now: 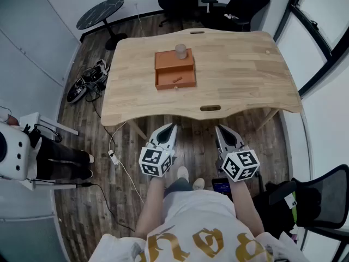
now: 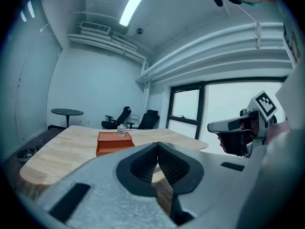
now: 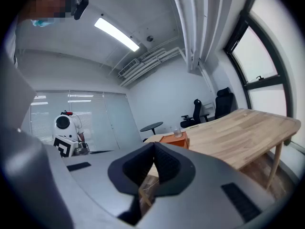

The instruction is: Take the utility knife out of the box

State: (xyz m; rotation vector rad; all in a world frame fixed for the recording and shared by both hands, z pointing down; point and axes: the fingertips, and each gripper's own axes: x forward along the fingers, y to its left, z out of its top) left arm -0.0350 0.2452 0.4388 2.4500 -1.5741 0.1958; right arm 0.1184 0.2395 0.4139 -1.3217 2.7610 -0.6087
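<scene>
1. Left gripper: jaws fully together, nothing between them. It is held level-ish over the floor, short of the desk's near edge.
2. Right gripper: its own view shows the same, jaws closed and empty, also short of the desk edge.
3. The orange box sits mid-desk, well apart from both grippers. A clear cup stands on its far, raised part. The near part is an open tray facing the person.
4. A small elongate item lies in that tray, most likely the utility knife; it is too small to confirm details. Its long axis runs roughly left-right across the tray, slightly tilted.
5. Key relation: the box lies almost straight ahead of the left gripper, and ahead and to the left of the right one. So the left is better lined up.
6. Judgement: the reach hasn't started. The chosen jaws must open, go forward over the desk edge, drop into the tray and close across the knife's short axis. The cup is clear of that path.
</scene>
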